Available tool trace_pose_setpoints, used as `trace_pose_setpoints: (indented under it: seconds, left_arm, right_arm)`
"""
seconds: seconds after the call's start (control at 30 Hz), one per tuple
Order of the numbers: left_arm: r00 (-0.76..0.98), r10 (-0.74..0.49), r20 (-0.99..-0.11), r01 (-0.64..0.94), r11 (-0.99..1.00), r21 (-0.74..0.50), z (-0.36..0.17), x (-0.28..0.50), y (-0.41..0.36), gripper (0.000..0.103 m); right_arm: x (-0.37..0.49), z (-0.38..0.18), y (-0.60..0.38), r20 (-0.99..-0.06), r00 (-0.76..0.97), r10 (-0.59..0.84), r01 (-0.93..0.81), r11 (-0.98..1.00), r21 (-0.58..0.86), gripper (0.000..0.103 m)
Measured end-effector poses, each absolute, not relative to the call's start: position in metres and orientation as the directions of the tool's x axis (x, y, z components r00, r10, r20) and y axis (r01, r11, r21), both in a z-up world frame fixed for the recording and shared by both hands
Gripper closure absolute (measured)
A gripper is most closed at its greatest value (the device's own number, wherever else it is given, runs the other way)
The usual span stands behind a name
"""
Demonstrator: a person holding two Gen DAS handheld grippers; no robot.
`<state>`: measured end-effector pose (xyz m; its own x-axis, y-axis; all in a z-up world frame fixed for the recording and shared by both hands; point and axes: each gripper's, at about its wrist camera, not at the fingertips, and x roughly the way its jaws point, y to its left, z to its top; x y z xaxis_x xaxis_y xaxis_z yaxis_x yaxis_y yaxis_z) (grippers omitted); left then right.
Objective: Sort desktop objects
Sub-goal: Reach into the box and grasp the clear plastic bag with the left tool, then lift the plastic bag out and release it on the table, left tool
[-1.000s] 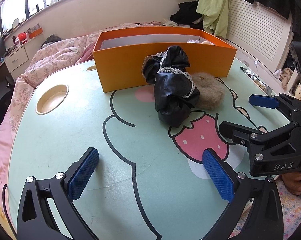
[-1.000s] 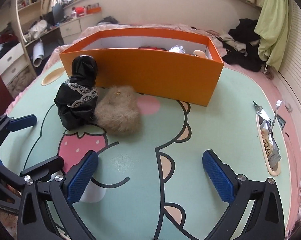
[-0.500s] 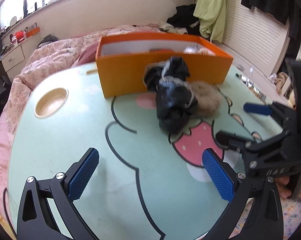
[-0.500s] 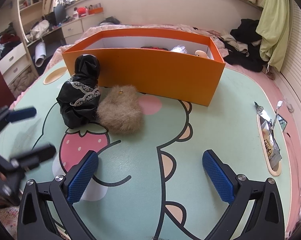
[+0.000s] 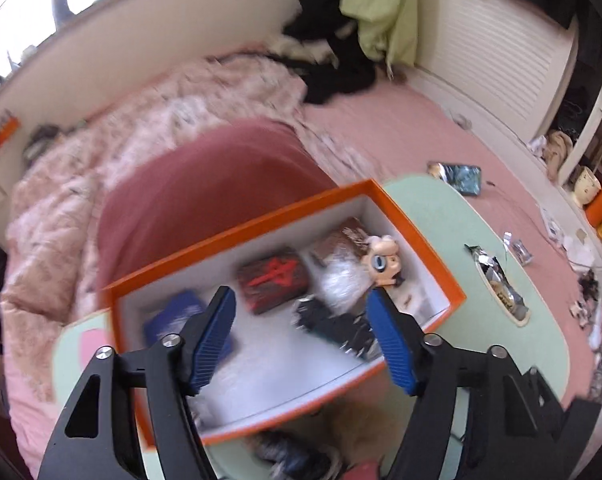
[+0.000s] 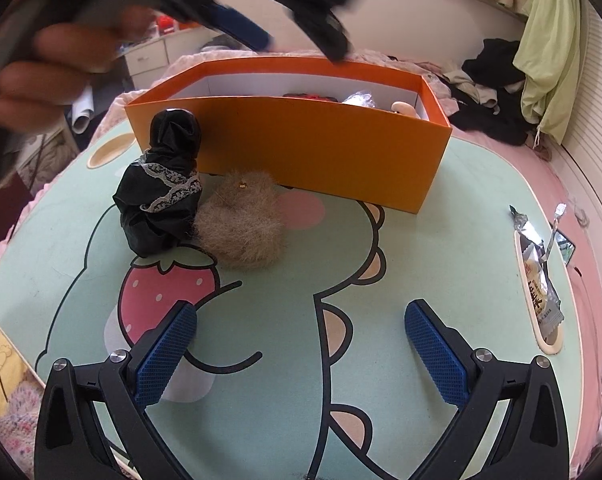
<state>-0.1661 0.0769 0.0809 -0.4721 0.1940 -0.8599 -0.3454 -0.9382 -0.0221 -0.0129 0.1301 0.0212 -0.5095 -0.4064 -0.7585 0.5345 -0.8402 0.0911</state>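
Note:
My left gripper [image 5: 303, 340] hovers over the orange box [image 5: 417, 240] and its jaws are closing with nothing between them. In the right wrist view the left gripper [image 6: 289, 36] is a blur above the box's far wall, a hand behind it. Inside the box lie a red-and-black case [image 5: 275, 280], a blue booklet [image 5: 181, 316], a clear packet [image 5: 341, 280], a cartoon figure [image 5: 385, 260] and a black item [image 5: 333, 328]. A black lace-trimmed cloth bundle [image 6: 161, 184] and a furry brown puff [image 6: 241, 224] sit in front of the orange box [image 6: 321, 148]. My right gripper [image 6: 303, 352] is open over the table.
The green cartoon table [image 6: 441, 264] has a snack wrapper in its right slot [image 6: 539, 292] and a round cup recess [image 6: 105, 152] at far left. Pink bedding [image 5: 101, 168] lies beyond the box. Clothes are piled at the back right.
The left gripper rose from low over the table and swung forward over the box, its jaws narrowing. The right gripper, bundle and puff stayed put.

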Motion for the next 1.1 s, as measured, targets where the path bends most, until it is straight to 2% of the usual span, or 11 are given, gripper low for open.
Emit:
trace_pose_setpoints:
  seconds: [0.1, 0.17, 0.4, 0.57, 0.73, 0.83, 1.1]
  left_arm:
    - [-0.392, 0.204, -0.897, -0.367, -0.929, -0.051, 0.052, -0.183, 0.094, 0.048]
    - [-0.367, 0.198, -0.909, -0.317, -0.945, -0.078, 0.038, -0.188, 0.1, 0.062]
    - [-0.407, 0.297, -0.864, -0.289, -0.939, -0.187, 0.048, -0.182, 0.087, 0.065]
    - [-0.541, 0.391, -0.744, -0.302, -0.916, -0.262, 0.106, -0.137, 0.054, 0.065]
    - [-0.666, 0.365, -0.651, -0.289, -0.93, -0.226, 0.145, -0.07, 0.017, 0.065]
    - [-0.689, 0.326, -0.647, -0.254, -0.945, -0.206, 0.133, -0.029, -0.003, 0.065]
    - [-0.602, 0.251, -0.758, -0.139, -0.968, -0.21, 0.037, 0.015, -0.022, 0.065]
  right_arm:
    - [-0.013, 0.021, 0.129, -0.757, -0.509, -0.41, 0.536, -0.839, 0.094, 0.0]
    - [-0.013, 0.021, 0.129, -0.757, -0.508, -0.411, 0.537, -0.838, 0.096, 0.0]
    - [-0.013, 0.022, 0.128, -0.755, -0.508, -0.413, 0.538, -0.838, 0.096, 0.0]
    - [-0.014, 0.022, 0.128, -0.755, -0.508, -0.414, 0.538, -0.837, 0.097, 0.0]
    - [-0.014, 0.022, 0.128, -0.756, -0.508, -0.414, 0.538, -0.837, 0.096, 0.0]
    - [-0.015, 0.022, 0.129, -0.756, -0.508, -0.414, 0.539, -0.837, 0.097, 0.0]
    - [-0.013, 0.021, 0.128, -0.756, -0.507, -0.413, 0.539, -0.837, 0.096, 0.0]
